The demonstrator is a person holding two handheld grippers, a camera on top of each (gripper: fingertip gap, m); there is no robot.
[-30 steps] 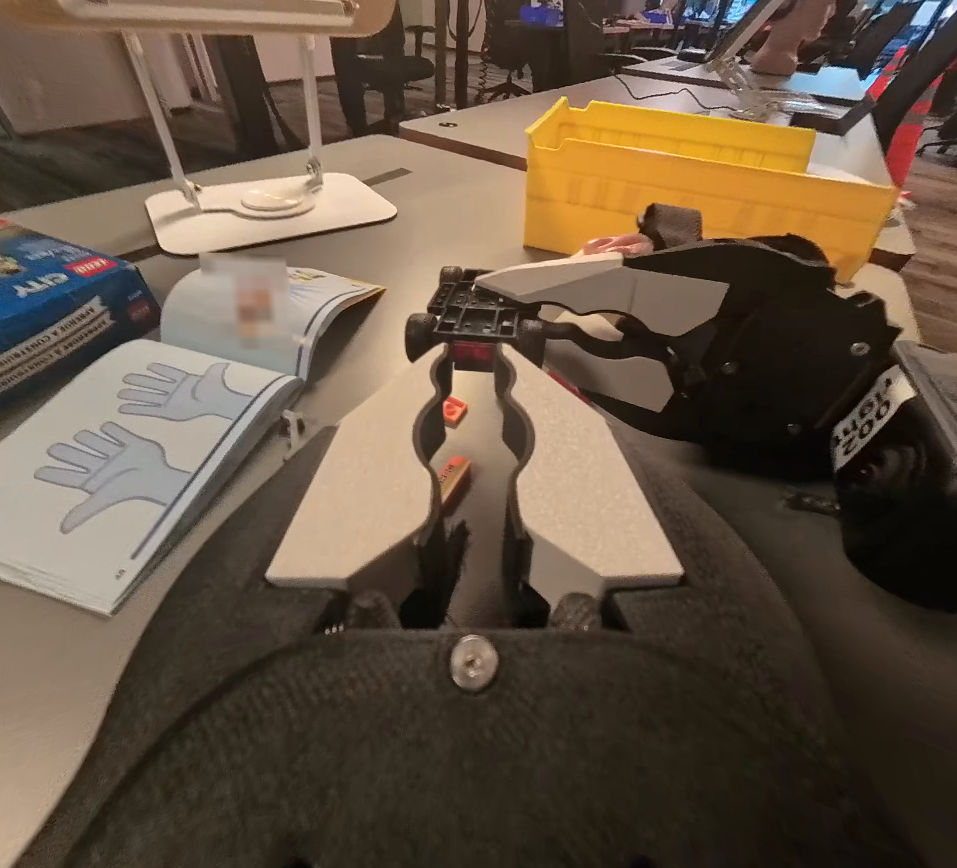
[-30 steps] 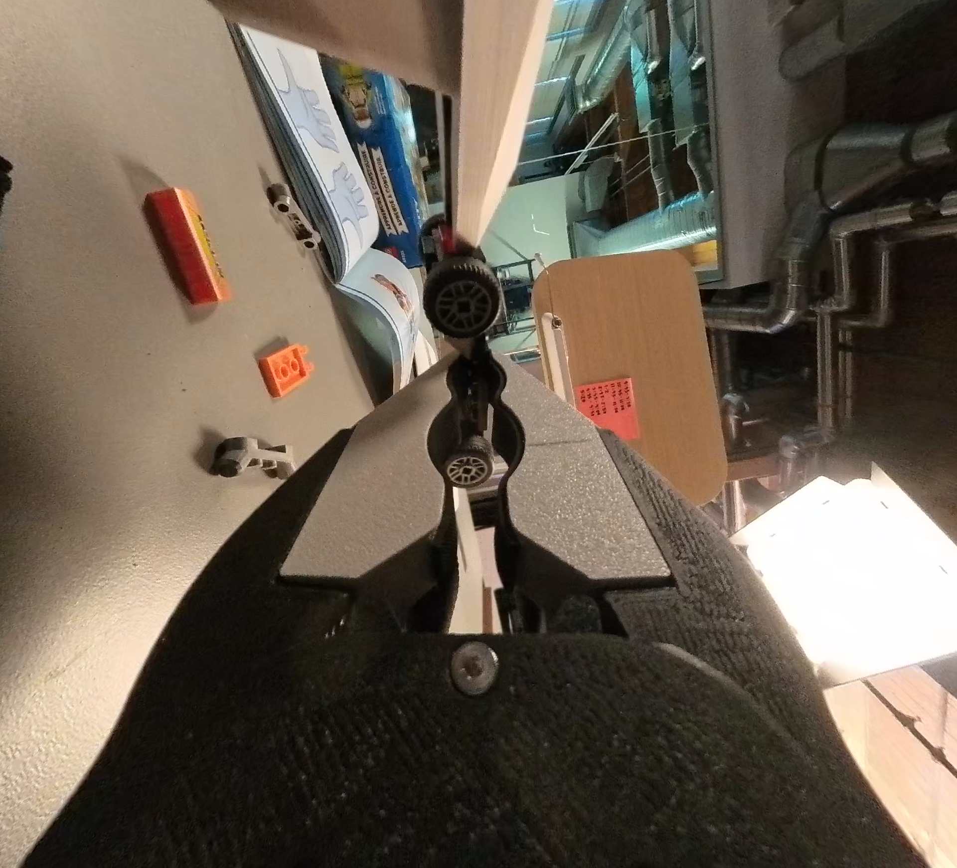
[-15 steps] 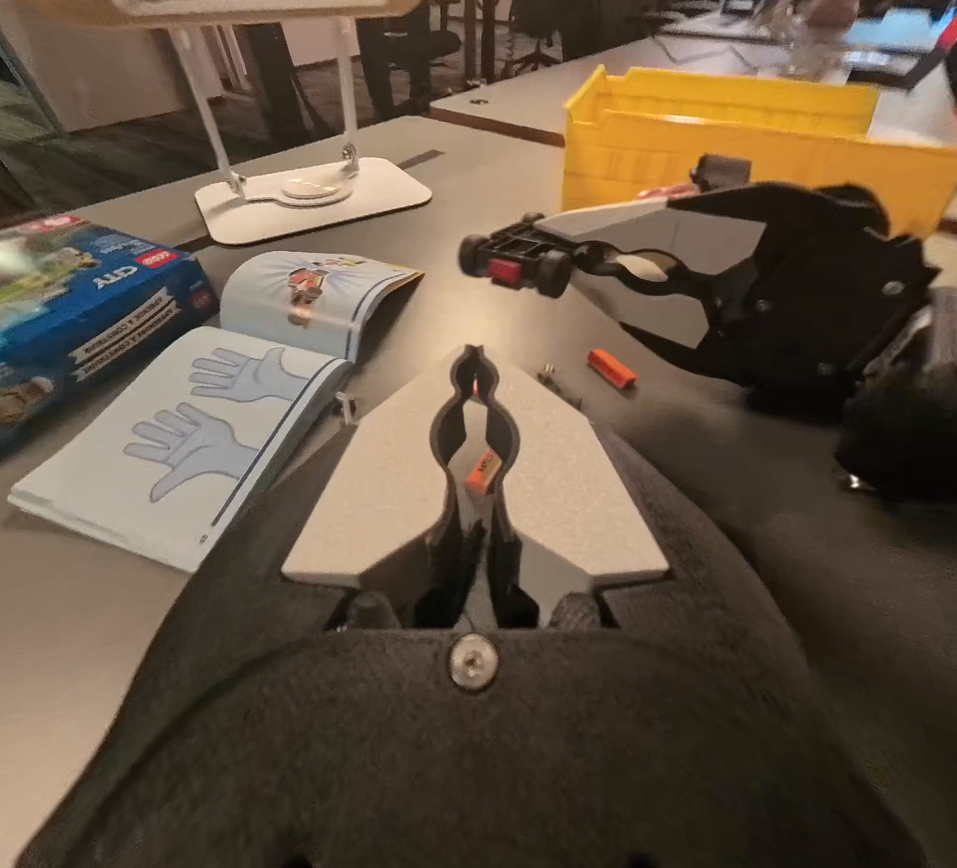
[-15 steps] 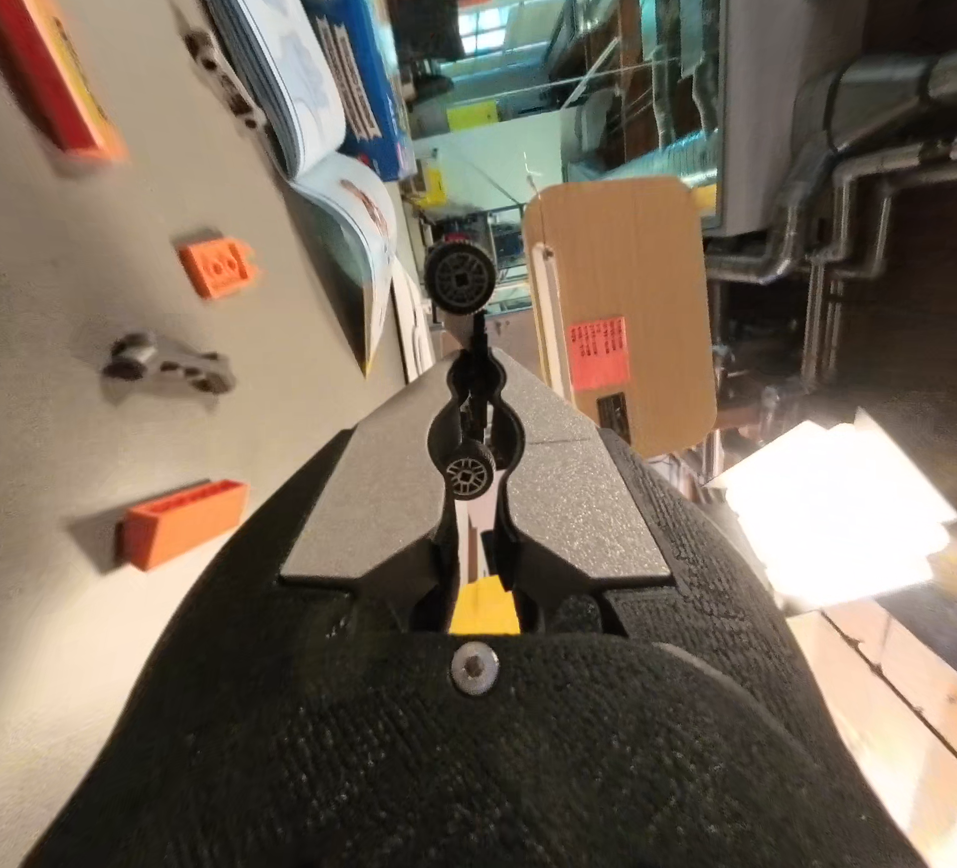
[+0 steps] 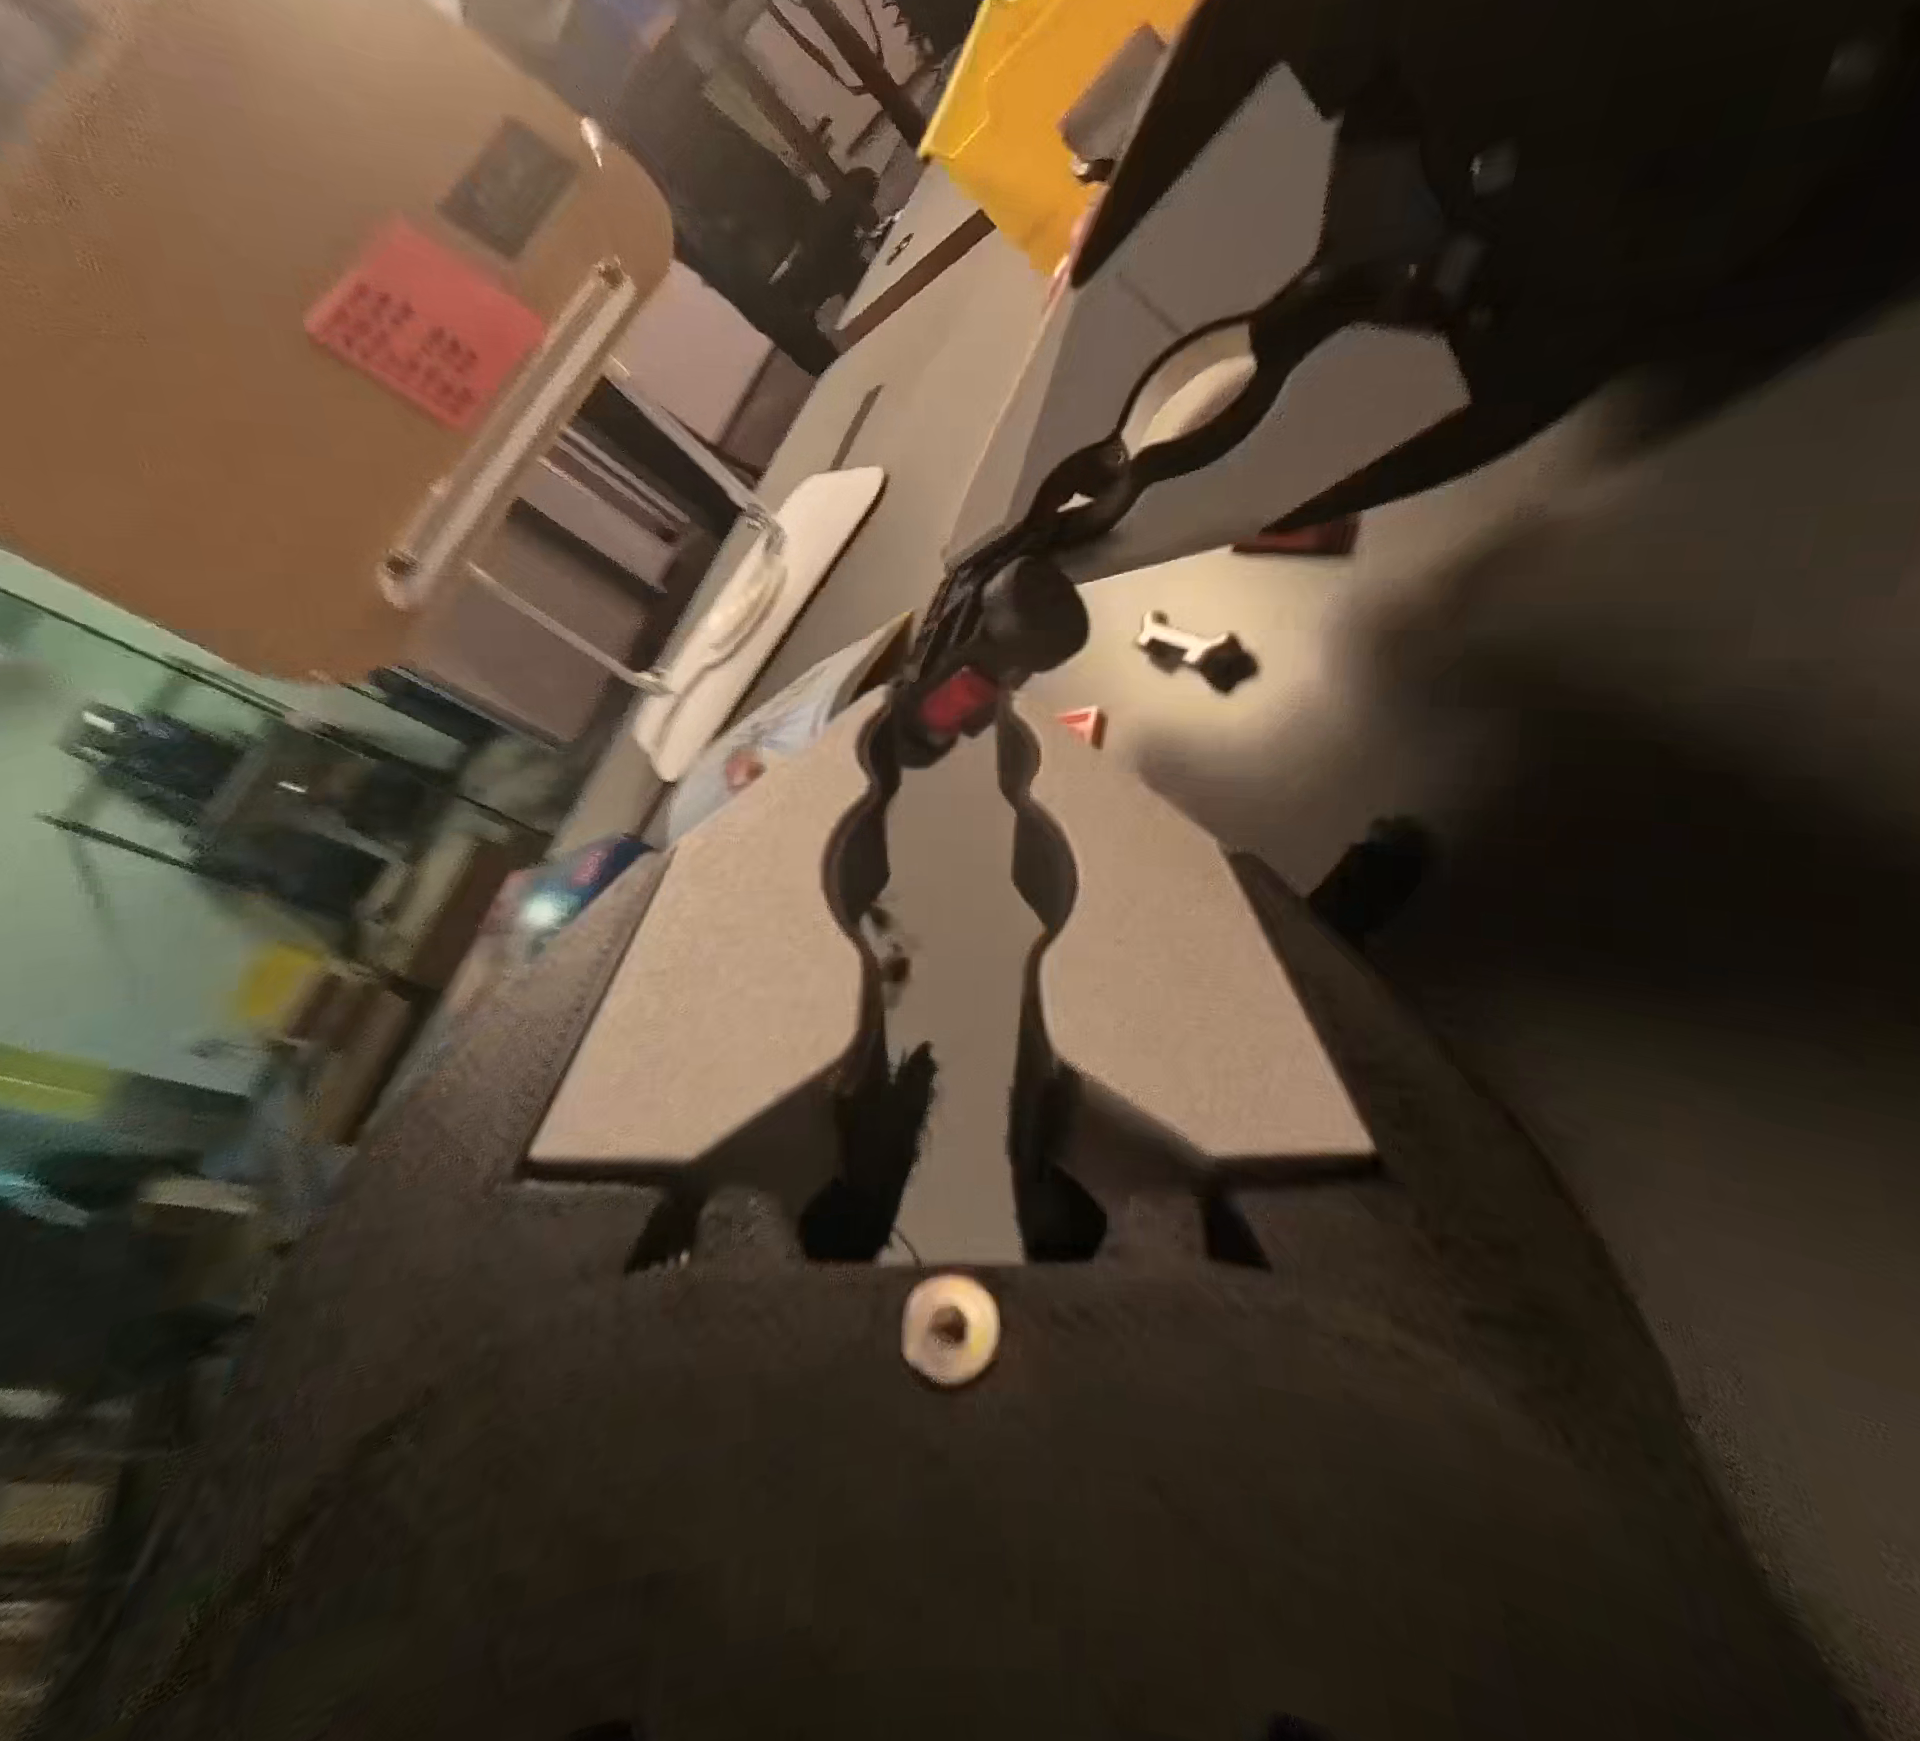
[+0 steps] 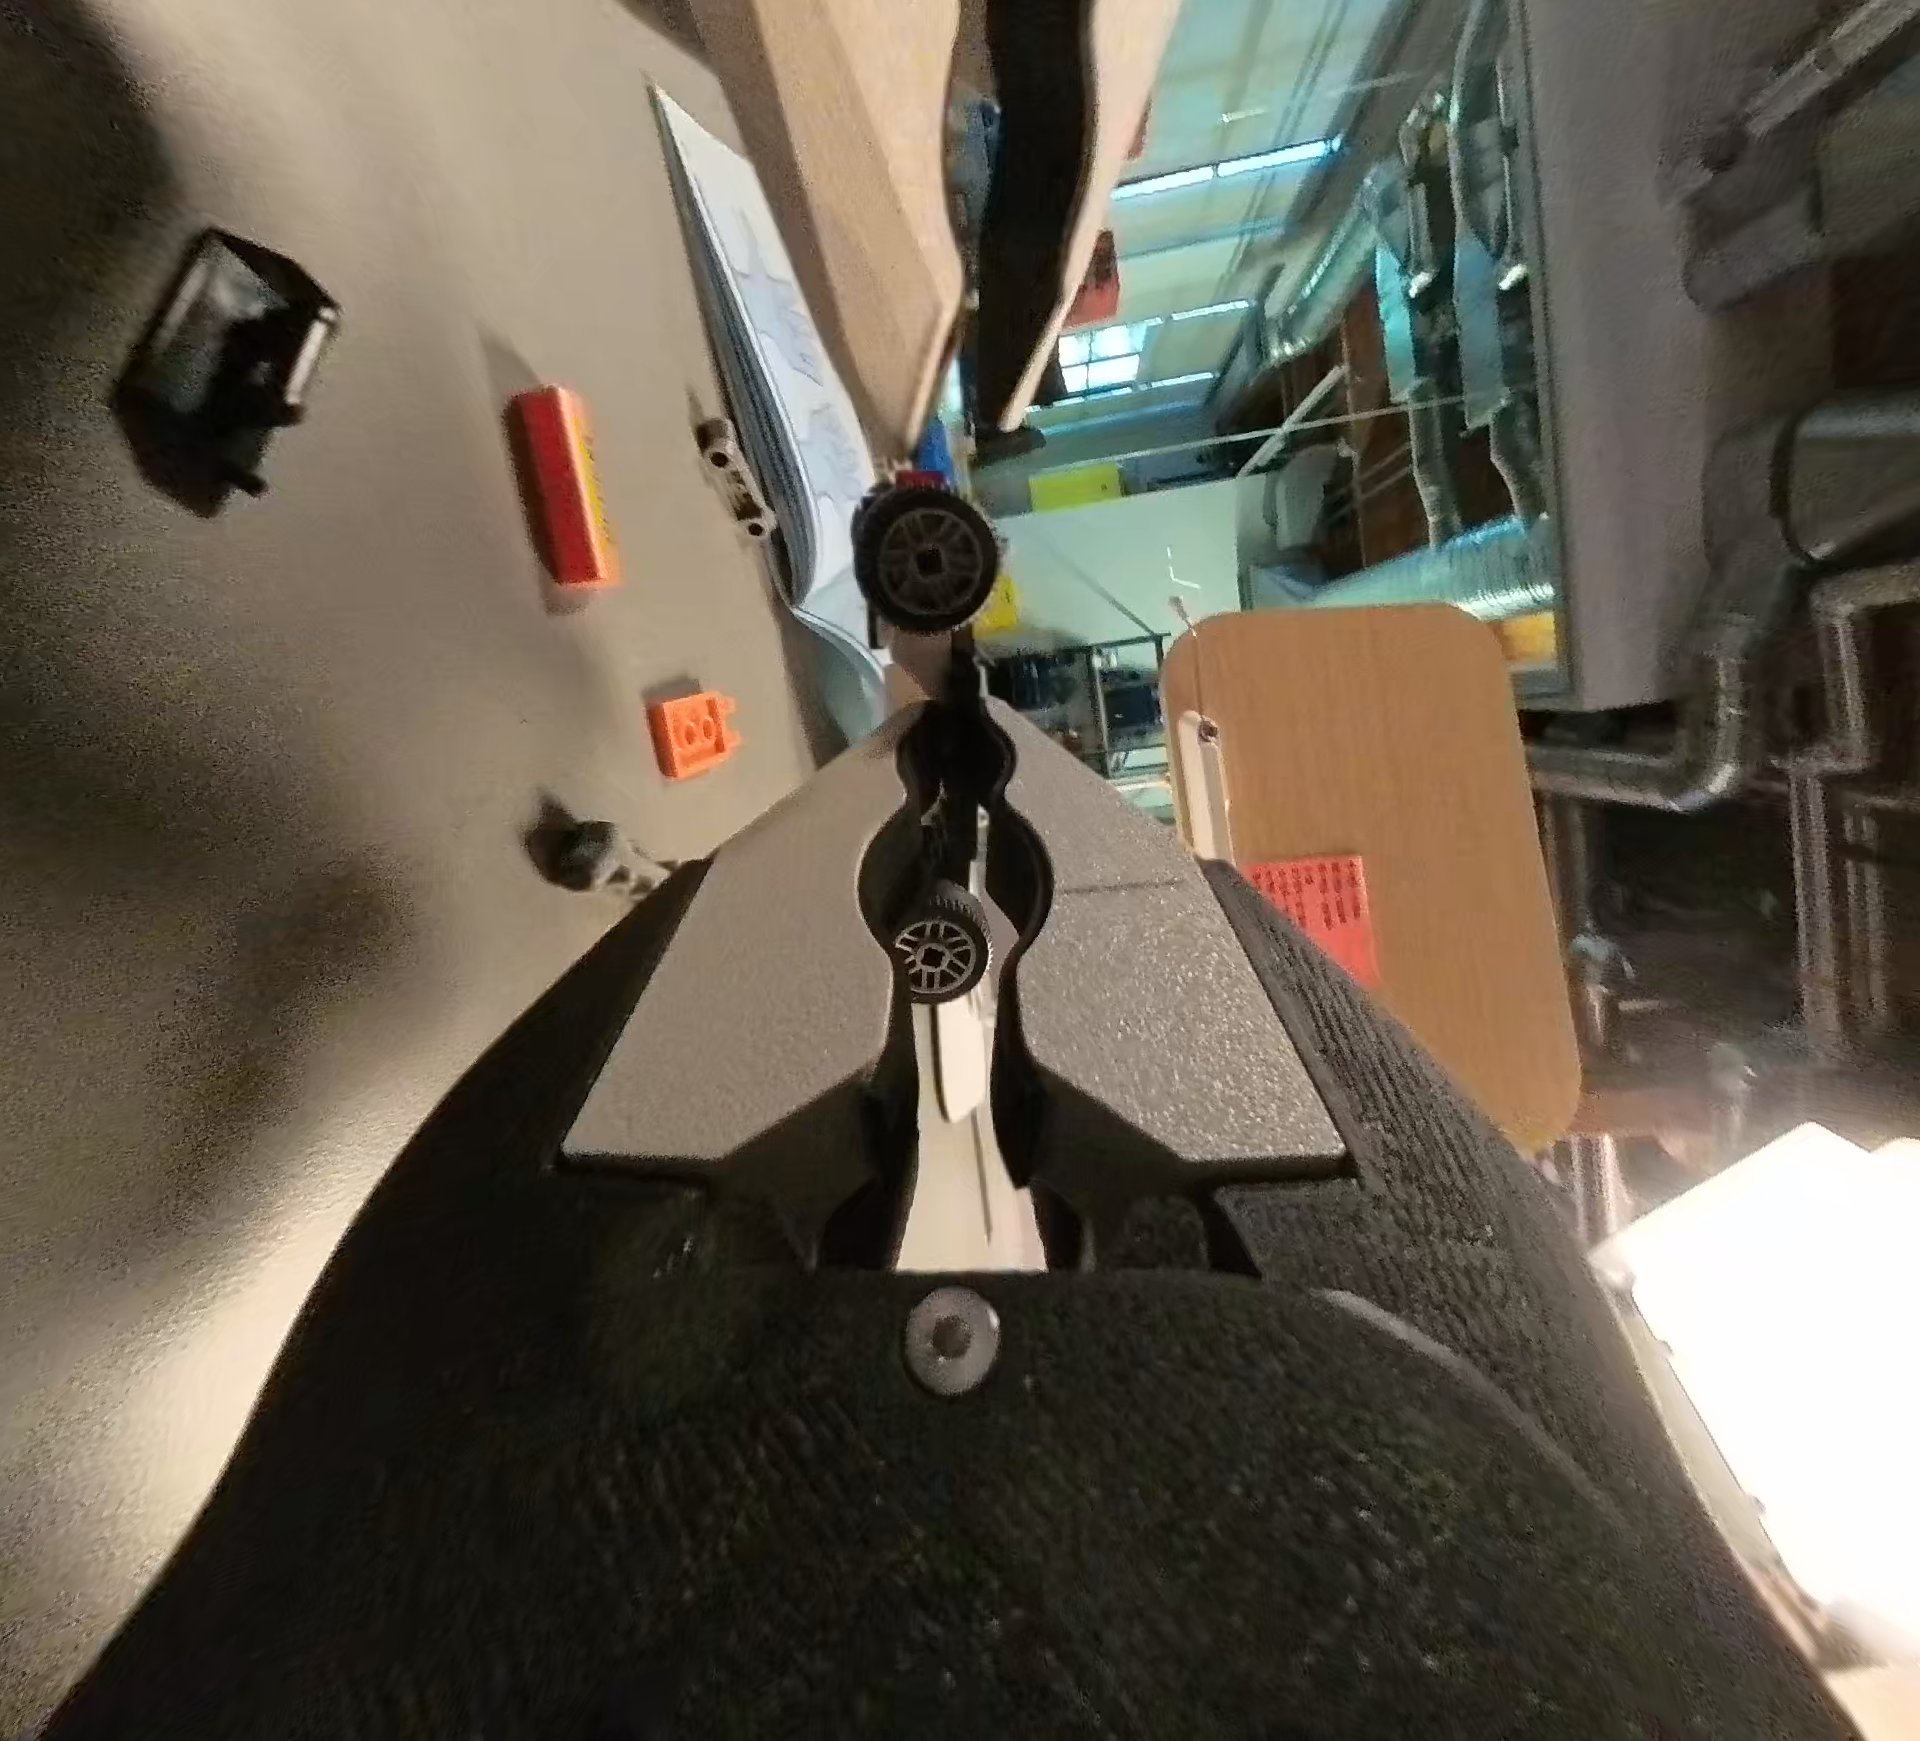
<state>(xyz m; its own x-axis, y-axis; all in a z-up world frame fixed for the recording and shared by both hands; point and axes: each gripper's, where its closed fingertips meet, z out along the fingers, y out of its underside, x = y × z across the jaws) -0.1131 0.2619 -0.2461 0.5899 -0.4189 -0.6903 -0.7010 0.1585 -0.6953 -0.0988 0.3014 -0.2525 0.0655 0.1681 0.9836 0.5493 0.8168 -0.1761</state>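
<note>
On the grey table (image 6: 312,81), your right gripper (image 6: 951,725) pinches the black wheeled chassis (image 6: 928,553); keep it steady while your spread left gripper (image 5: 940,735) brackets its red block (image 5: 956,704) just ahead.

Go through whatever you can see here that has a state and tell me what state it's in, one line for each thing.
Right gripper: shut on the toy car frame, held off the table.
Toy car frame: black, on edge, two wheels showing.
Left gripper: jaws apart, tips at the frame's red end.
Booklet: lying open on the table.
Red brick: loose on the table.
Orange brick: loose, studs showing.
Yellow bin: standing upright behind.
</note>
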